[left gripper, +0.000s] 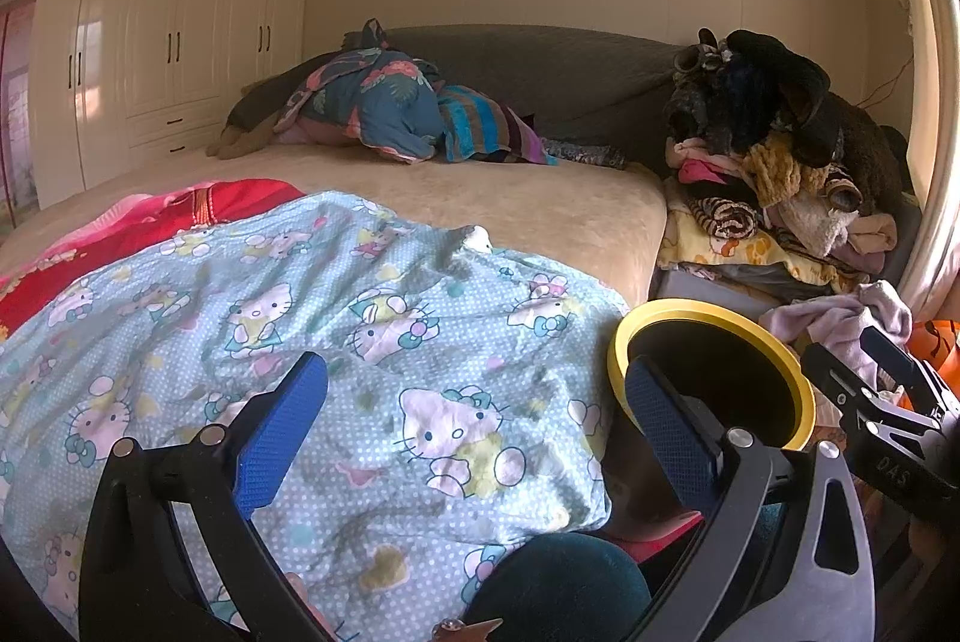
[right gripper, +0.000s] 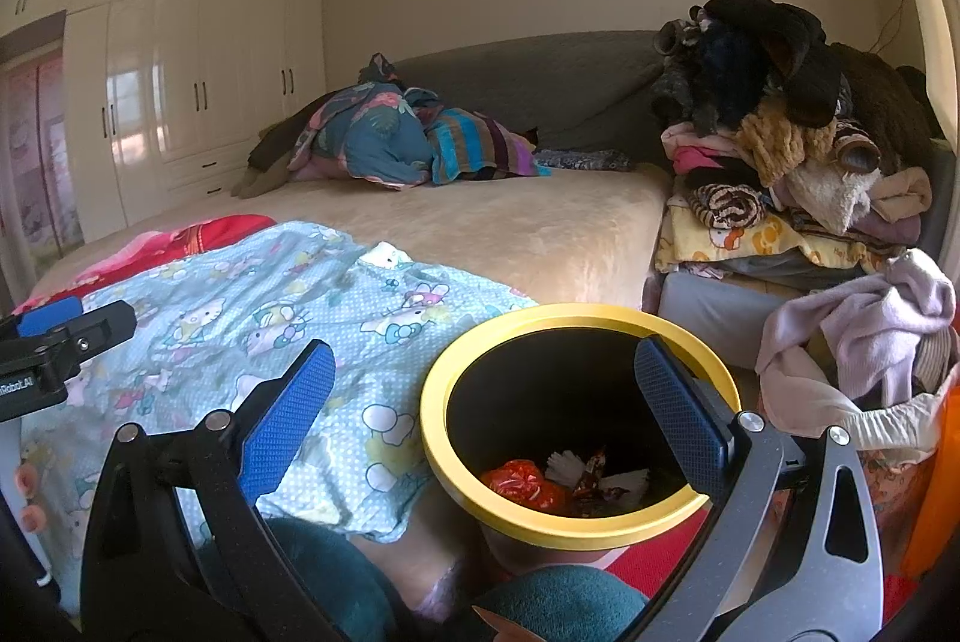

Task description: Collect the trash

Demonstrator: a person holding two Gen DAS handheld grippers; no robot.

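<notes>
Fingers spread wide on my right gripper, holding nothing, poised above the black round bin with a yellow rim; a red crumpled wrapper lies inside it. My left gripper, equally agape and empty, hovers over the pale blue cartoon-cat quilt beside the bin.

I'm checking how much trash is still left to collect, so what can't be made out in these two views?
- Bin depth: in the right wrist view its rim and the right gripper's finger hide part of the wrappers; in the left wrist view the inside is black.
- Floor by the bed: covered by the blanket, both grippers and the bottom edge.
- Small white thing on the blanket: too small to identify.
- Clothes pile: anything underneath is hidden.
</notes>
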